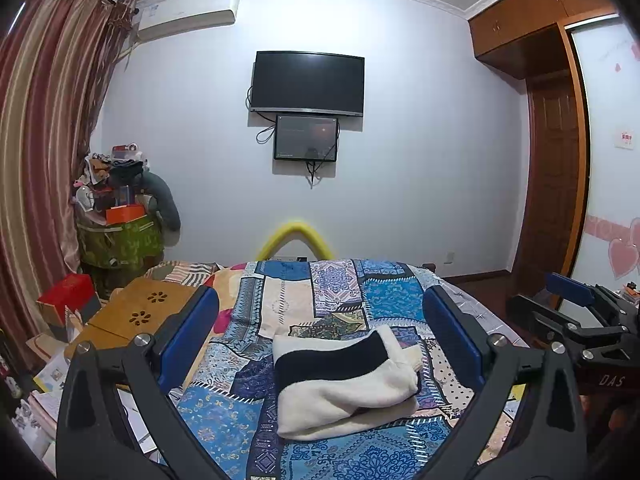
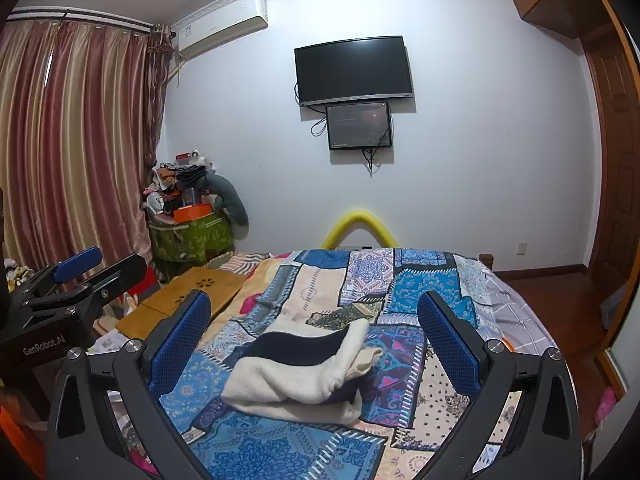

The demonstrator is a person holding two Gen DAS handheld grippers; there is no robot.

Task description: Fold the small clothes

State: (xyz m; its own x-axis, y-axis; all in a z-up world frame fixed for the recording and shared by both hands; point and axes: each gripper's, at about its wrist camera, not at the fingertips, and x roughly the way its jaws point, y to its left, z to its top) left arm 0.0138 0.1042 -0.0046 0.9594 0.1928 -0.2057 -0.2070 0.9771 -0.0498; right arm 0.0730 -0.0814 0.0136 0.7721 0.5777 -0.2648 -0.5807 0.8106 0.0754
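A: Where is the folded cream-and-black knitted garment?
B: It lies flat on the blue patchwork-patterned bedspread, near its near edge, well short of the far edge.
A: And the 2 grippers?
B: The left gripper has its fingers spread wide, empty, above the garment. The right gripper is likewise spread, pinching nothing.

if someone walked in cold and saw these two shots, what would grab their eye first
The folded cream garment with a black band lies on the blue patchwork bedspread, framed between the open blue-padded fingers of the left gripper; neither gripper touches it. Next comes the dark TV on the white far wall, with a smaller screen right beneath it.
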